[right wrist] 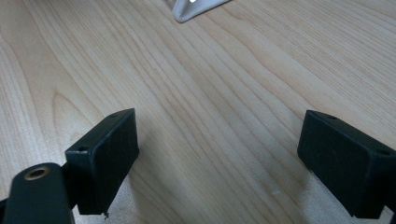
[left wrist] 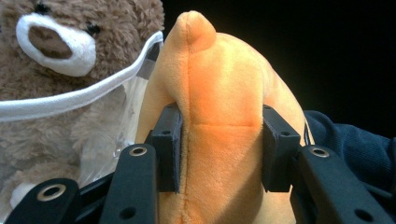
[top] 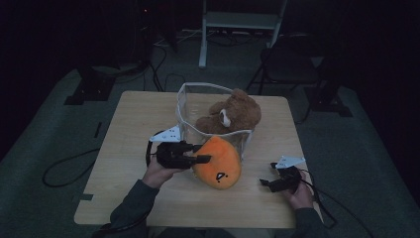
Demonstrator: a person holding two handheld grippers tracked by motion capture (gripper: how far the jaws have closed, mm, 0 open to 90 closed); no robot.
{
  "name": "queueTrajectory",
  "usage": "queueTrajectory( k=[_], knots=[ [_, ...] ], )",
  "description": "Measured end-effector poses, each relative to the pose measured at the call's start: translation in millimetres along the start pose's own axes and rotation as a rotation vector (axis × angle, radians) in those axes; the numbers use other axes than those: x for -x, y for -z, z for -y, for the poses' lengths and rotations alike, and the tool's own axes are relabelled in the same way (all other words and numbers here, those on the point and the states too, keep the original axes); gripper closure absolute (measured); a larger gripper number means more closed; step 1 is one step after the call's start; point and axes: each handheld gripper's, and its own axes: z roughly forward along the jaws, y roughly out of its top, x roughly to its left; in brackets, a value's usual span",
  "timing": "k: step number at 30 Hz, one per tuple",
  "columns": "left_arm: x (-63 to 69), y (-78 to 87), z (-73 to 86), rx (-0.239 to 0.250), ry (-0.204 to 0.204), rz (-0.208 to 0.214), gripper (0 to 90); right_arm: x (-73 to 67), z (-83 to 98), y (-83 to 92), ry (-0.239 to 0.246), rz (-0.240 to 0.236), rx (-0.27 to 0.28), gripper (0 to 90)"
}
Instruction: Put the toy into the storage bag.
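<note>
A dim room is seen behind a pale wooden tabletop point(top: 133, 124), with a grey floor, cables and a folding chair point(top: 289, 62) beyond its far edge. No brand, label or readable writing is shown; only a small black stitched mark is seen on the orange plush toy point(top: 218, 162), on its near lower face in the high view.

At the left, the left gripper point(top: 200, 153) is held level in a hand point(top: 157, 173) and pointed to the right. Its fingers point(left wrist: 169, 147) are closed partway and pressed into both sides of the orange plush toy, so the toy is pinched and dented between them. The toy is found near the middle of the tabletop, just in front of a clear bag point(top: 185, 106) with a white rim and touching its near wall. Its long axis is tilted, running from the upper left down to the lower right in the high view. In the left gripper view a pointed tip is turned upward.

Inside the bag a brown teddy bear point(top: 233, 115) is seated.

At the right, the right gripper point(top: 263, 183) is rested low over the bare tabletop, well apart from the toy. Its fingers point(right wrist: 105, 158) are spread wide, with nothing between them.
</note>
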Motion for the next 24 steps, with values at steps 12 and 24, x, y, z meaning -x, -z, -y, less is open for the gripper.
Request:
queueTrajectory(
  k=[12, 24],
  knots=[
    [2.7, 8.4, -9.5, 0.029, -0.015, -0.008, 58.1, 0.0, 0.0, 0.0, 0.0, 0.0, 0.001, 11.6],
    [3.2, 17.5, -20.2, 0.061, -0.032, -0.022, 58.1, 0.0, 0.0, 0.0, 0.0, 0.001, 0.001, 11.7]
  ],
)
